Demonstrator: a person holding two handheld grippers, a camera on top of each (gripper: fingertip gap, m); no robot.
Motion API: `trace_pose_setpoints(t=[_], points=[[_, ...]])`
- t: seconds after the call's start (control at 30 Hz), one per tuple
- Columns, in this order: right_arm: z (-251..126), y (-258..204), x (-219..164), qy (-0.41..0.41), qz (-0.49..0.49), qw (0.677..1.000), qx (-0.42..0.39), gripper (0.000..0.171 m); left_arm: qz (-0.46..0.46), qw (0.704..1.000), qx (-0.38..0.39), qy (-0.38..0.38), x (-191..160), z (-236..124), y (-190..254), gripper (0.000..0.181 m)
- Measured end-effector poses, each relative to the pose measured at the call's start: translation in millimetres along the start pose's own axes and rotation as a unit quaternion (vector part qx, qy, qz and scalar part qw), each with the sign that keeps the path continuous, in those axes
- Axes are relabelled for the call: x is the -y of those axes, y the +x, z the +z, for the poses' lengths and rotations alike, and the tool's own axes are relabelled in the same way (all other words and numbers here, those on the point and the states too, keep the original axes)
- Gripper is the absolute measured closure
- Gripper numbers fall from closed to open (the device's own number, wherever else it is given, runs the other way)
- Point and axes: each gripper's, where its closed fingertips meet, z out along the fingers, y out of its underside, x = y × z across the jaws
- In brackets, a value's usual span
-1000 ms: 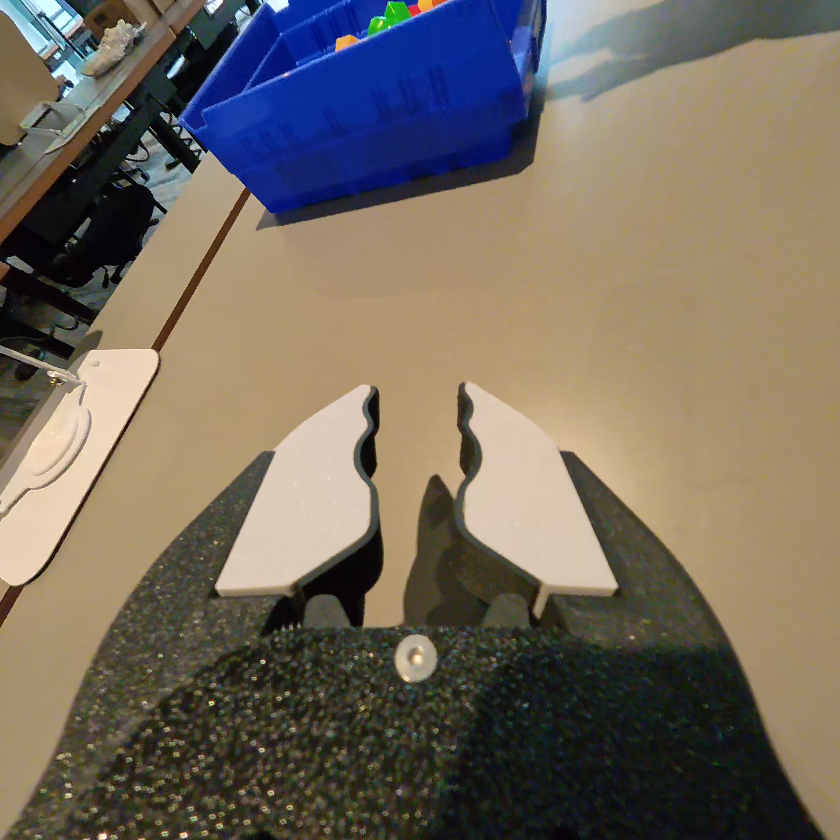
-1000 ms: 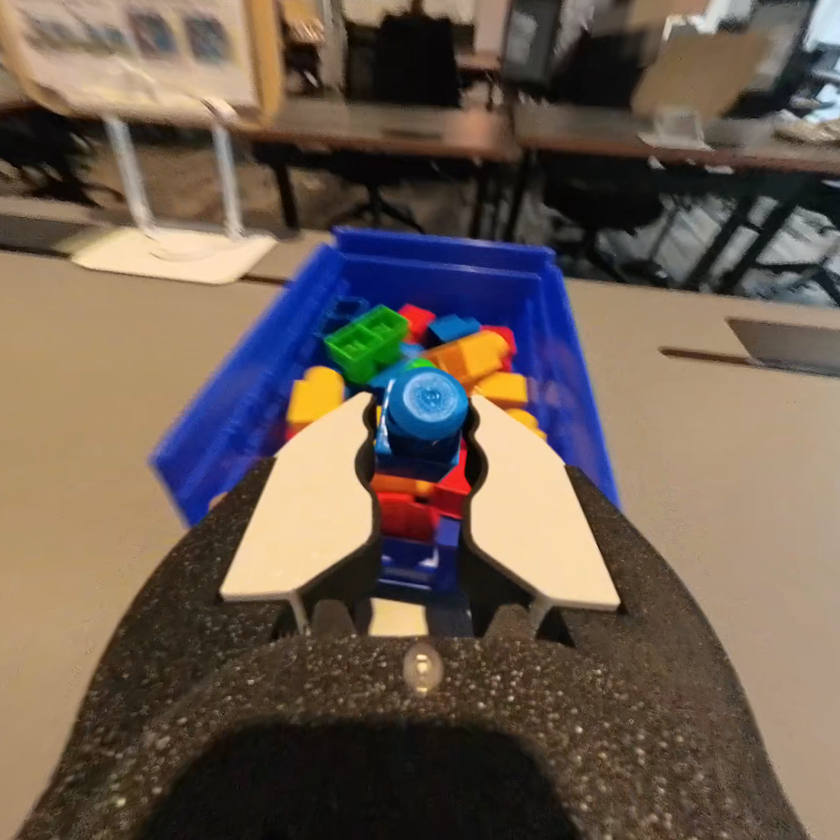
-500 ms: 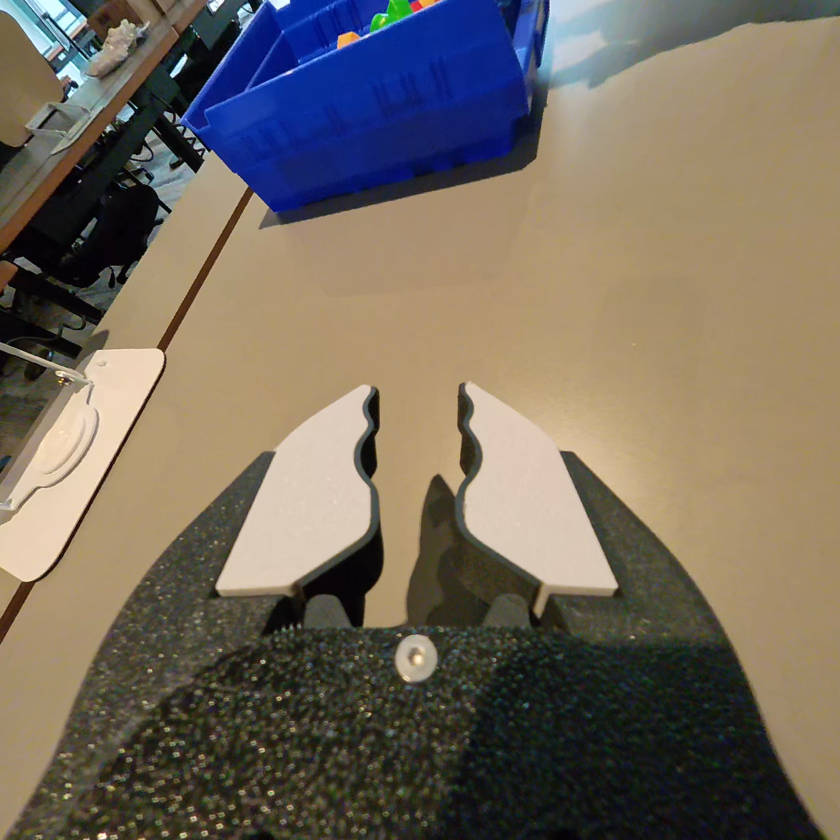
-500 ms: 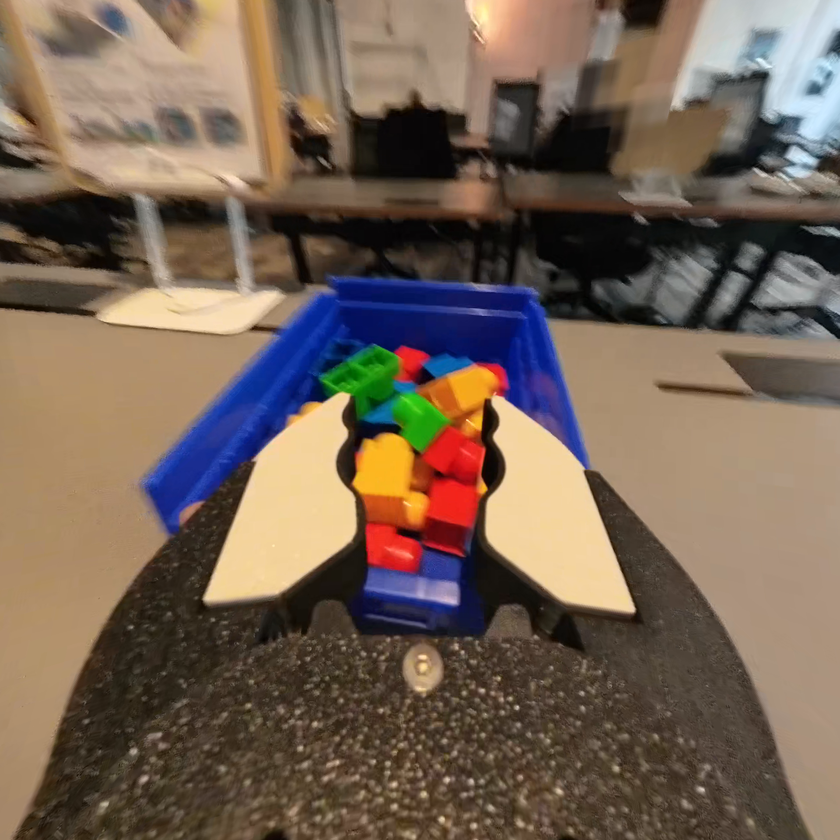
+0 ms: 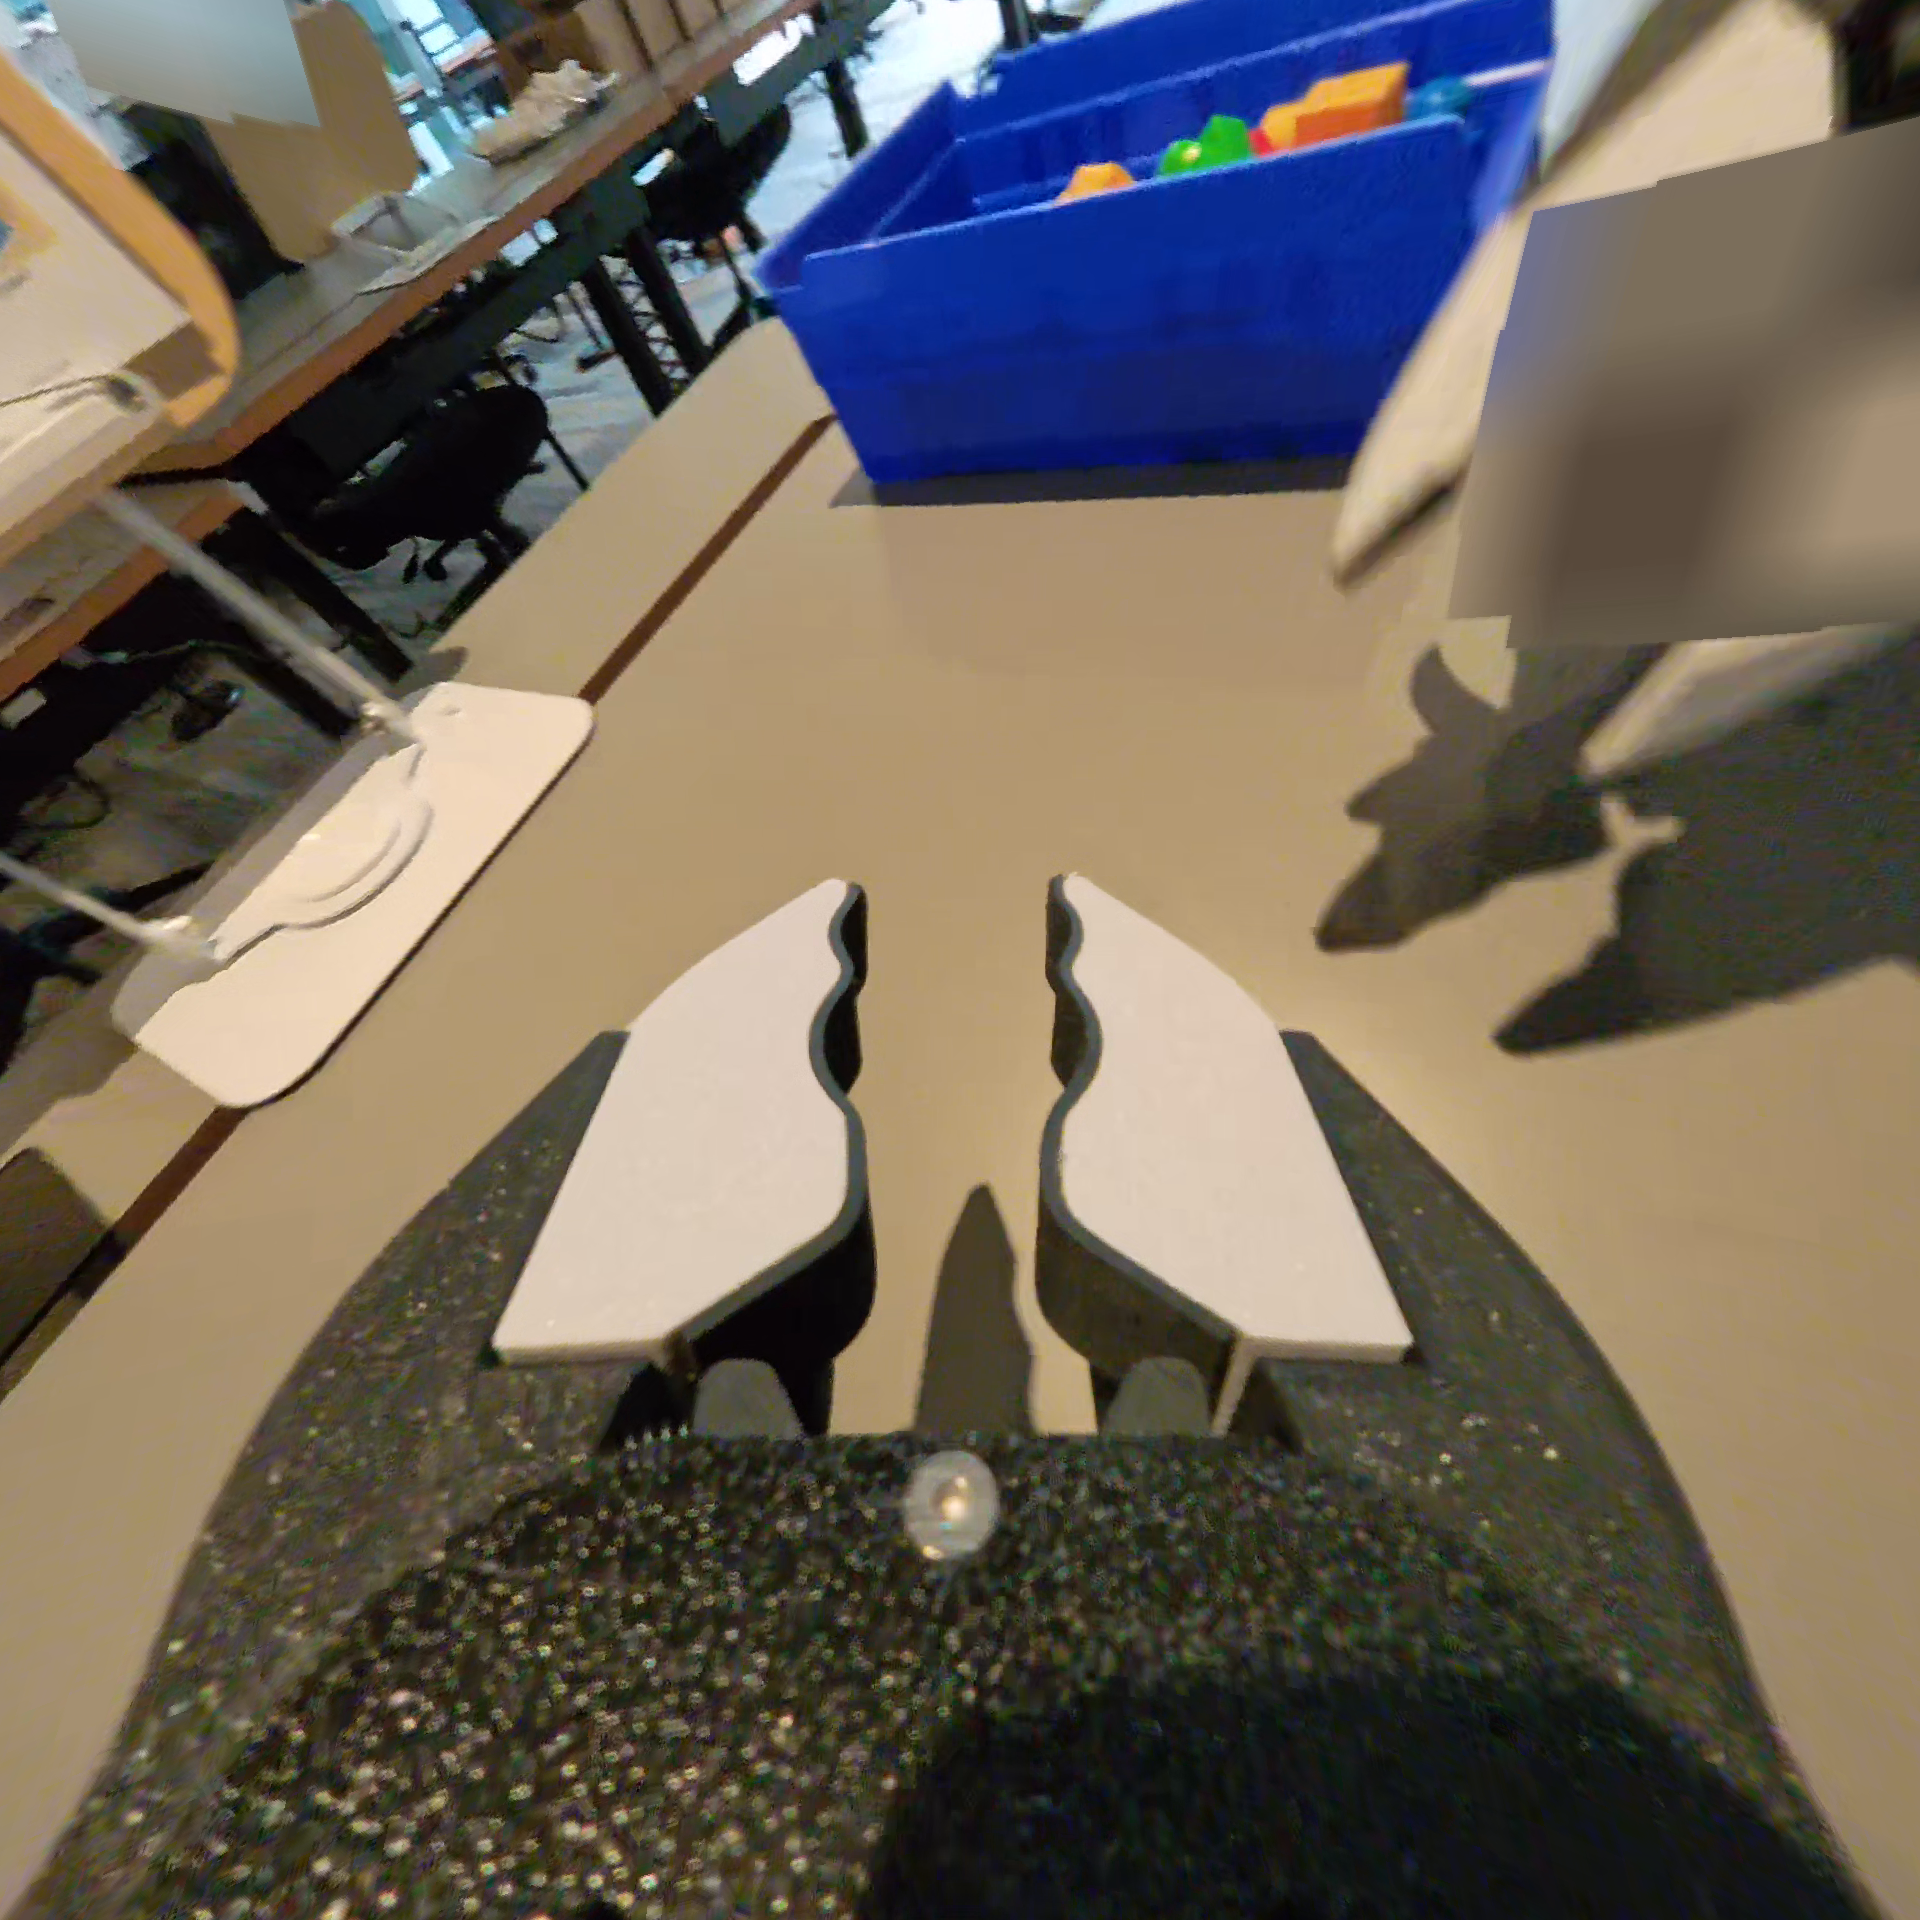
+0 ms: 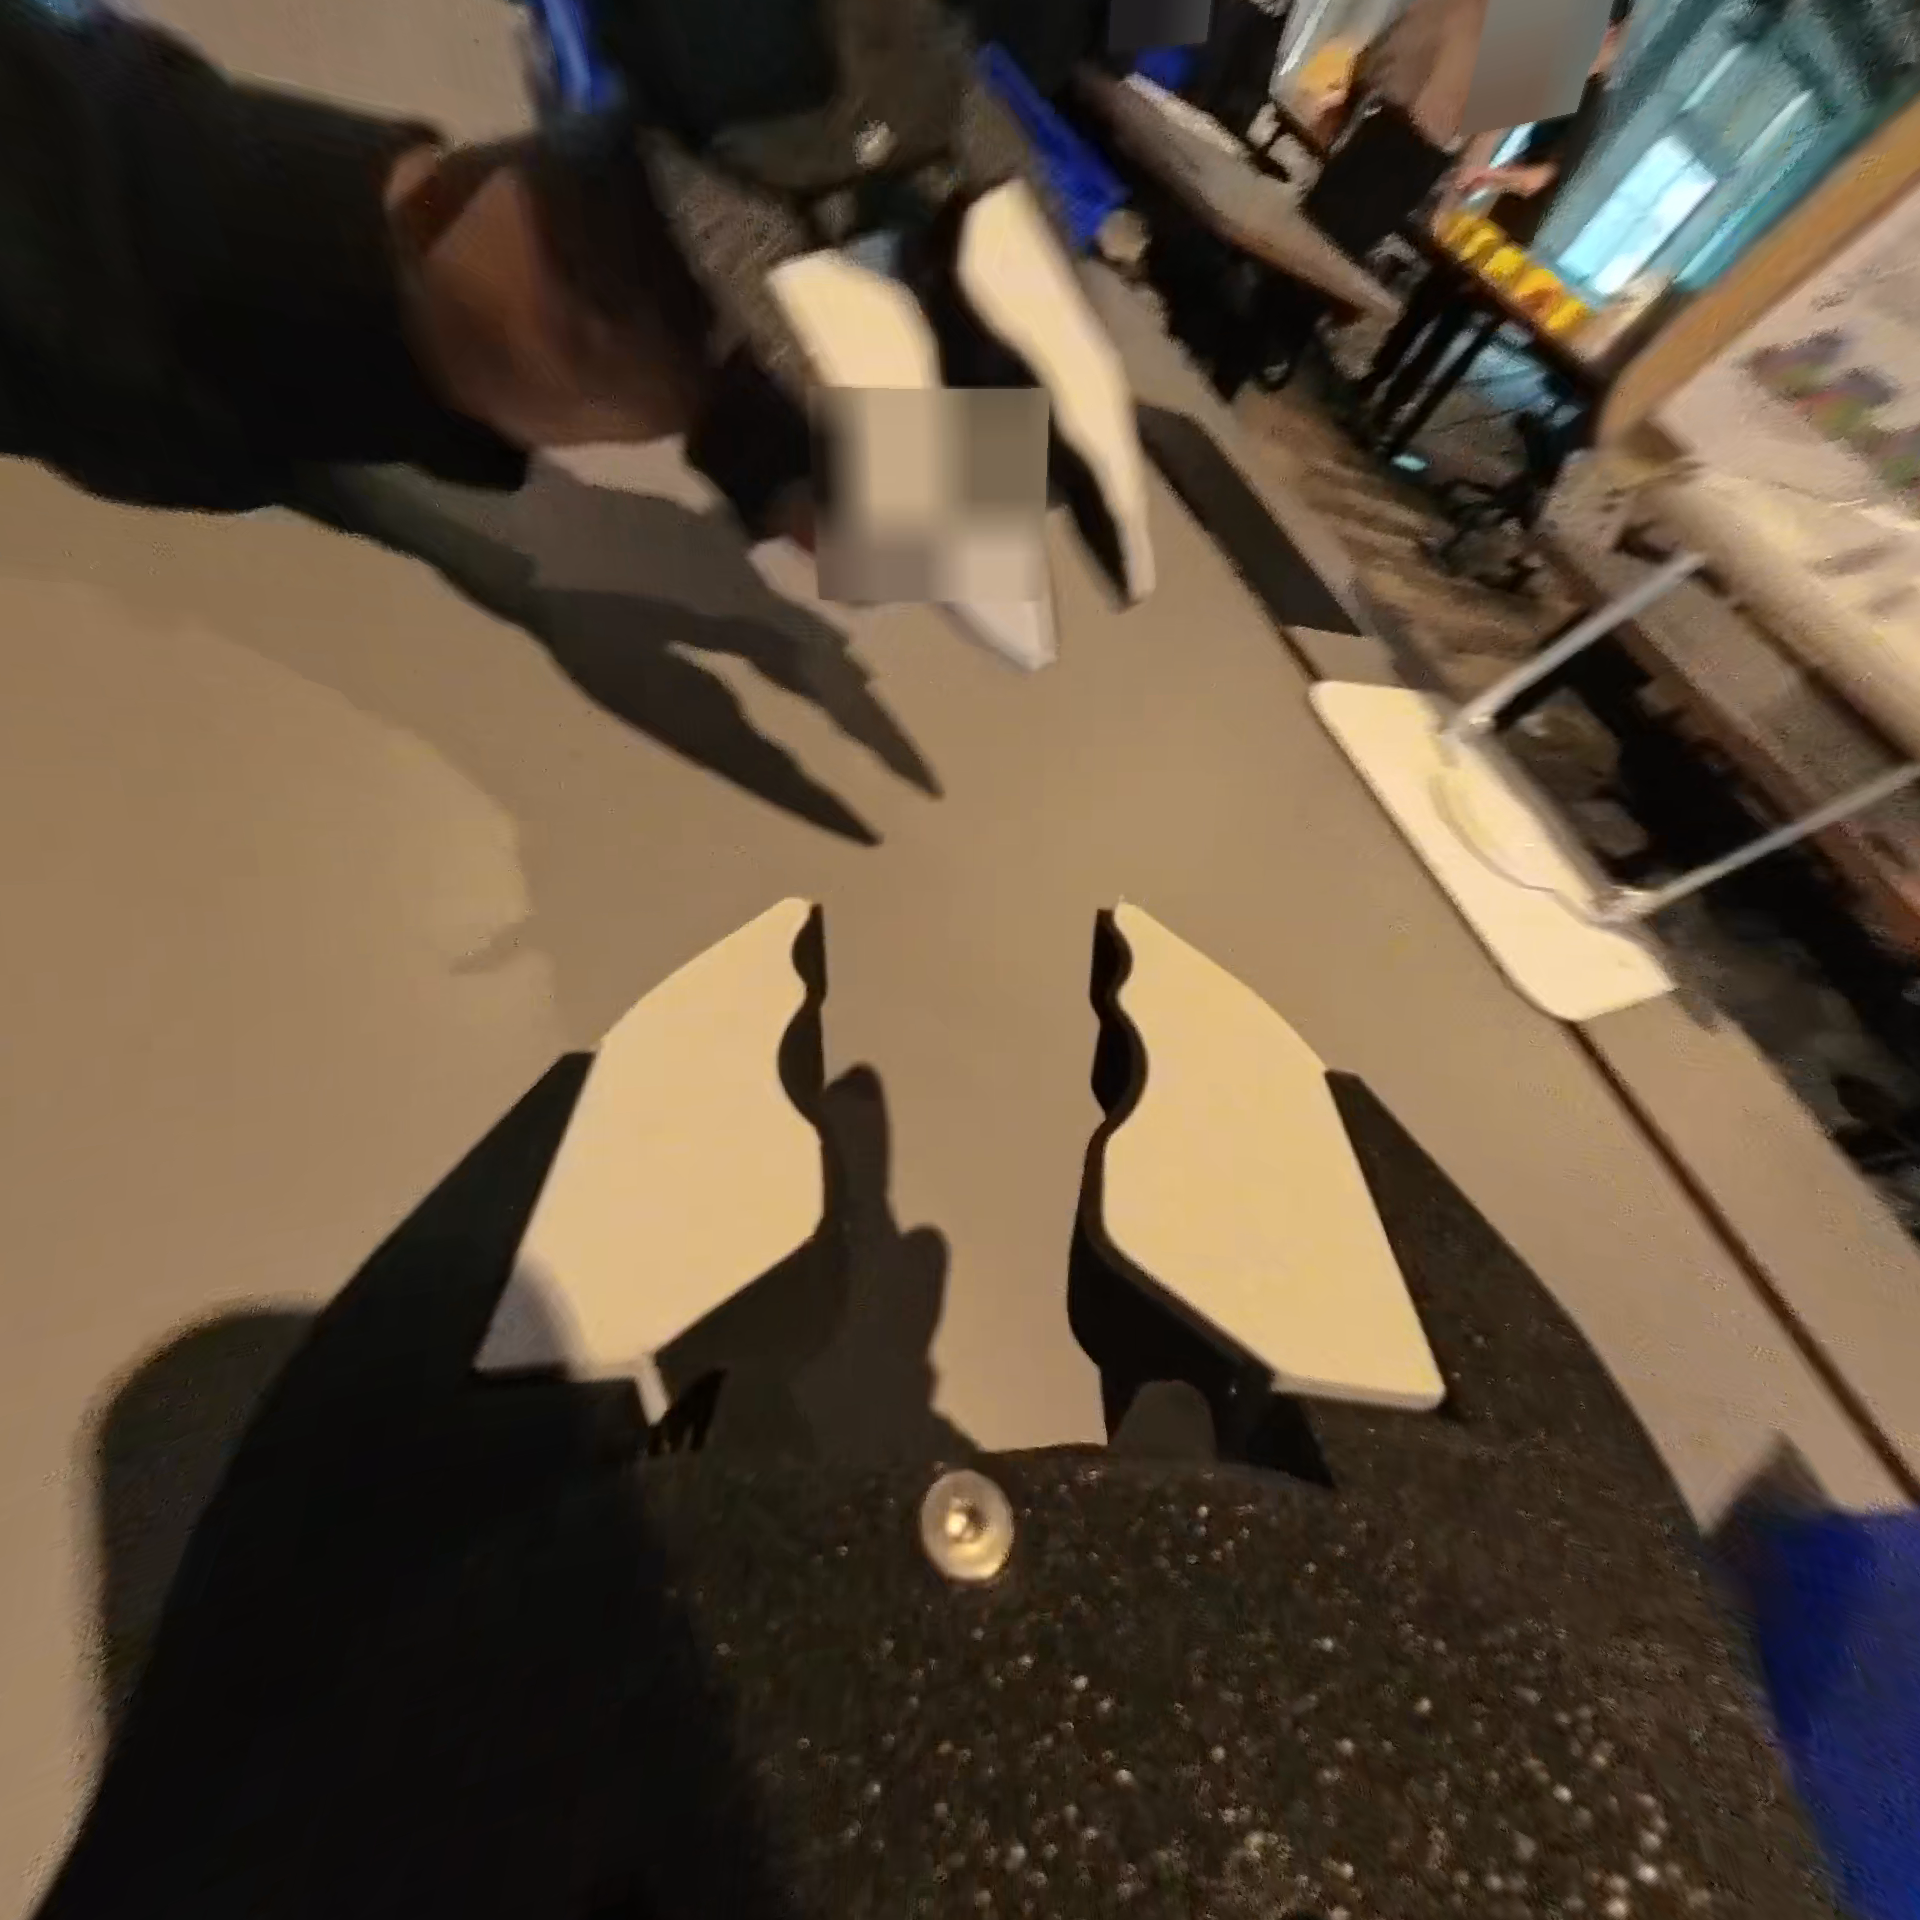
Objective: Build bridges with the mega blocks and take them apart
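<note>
Left wrist view, nearest: the left hand-held gripper sits low over bare tan worktop, its two white fingers apart with nothing between them. A white stand base lies to its left at the worktop's seam. Farther ahead and to the right, the right hand-held gripper enters from the upper right, tips angled down toward the worktop and casting a forked shadow; a mosaic patch covers most of it.

Right wrist view, nearest: the same right hand-held gripper has its fingers spread wide and empty over bare worktop. A corner of the blue bin shows blurred at the lower right edge, so the bin lies beside and behind this gripper, which faces away from it. Beyond, the left hand-held gripper, carried by a dark-sleeved arm, points back toward it; the two tools face each other, near but not touching.

Farthest in the left wrist view: the blue bin stands ahead and slightly right of the left gripper, well apart from it, its long side turned toward the camera. The mega blocks, orange, green and red, lie loose inside it. No block or bridge is visible on the worktop.

Judgement: the right gripper appears the nearer to the bin, but must turn round to reach it; the left faces it directly across open worktop.
</note>
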Motion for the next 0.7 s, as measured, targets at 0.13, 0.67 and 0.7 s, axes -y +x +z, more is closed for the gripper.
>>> trace_pose_setpoints(t=[0.13,0.67,0.7], points=[[23,-27,-16,-0.017,0.041,0.997,0.055,0.118,-0.030,0.998,0.048,-0.005,-8,-24,-38,0.145],[27,-29,-30,-0.035,0.097,0.991,0.080,0.117,-0.340,0.874,0.346,0.034,-119,-283,-245,0.130],[28,-30,-31,-0.038,0.095,0.991,0.081,0.117,-0.359,0.858,0.367,0.017,-138,-303,-260,0.129]])
